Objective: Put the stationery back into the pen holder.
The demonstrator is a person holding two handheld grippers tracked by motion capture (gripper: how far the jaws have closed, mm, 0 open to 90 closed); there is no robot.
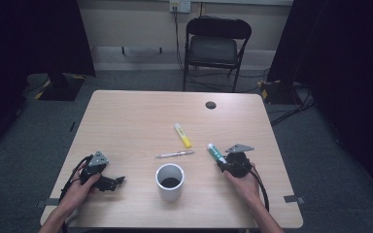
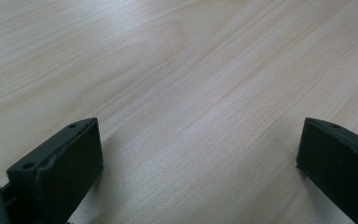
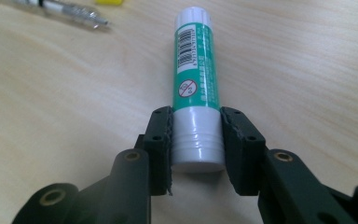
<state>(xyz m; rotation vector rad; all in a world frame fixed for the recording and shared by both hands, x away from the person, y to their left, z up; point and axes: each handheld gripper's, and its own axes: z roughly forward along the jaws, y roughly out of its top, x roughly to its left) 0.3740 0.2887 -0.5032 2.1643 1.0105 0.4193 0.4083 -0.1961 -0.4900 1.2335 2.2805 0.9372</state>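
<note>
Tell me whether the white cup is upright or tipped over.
Upright: the white cup stands on the table with its round mouth facing up, dark inside.

Two black handheld grippers, left gripper (image 1: 108,182) and right gripper (image 1: 228,164), each topped by a grey three-cornered plate and trailing a black cable. Blocky matte jaws with small screw holes; brass-coloured rivets at the linkage joints in the right gripper view. Bare forearms, no sleeves visible.
</note>
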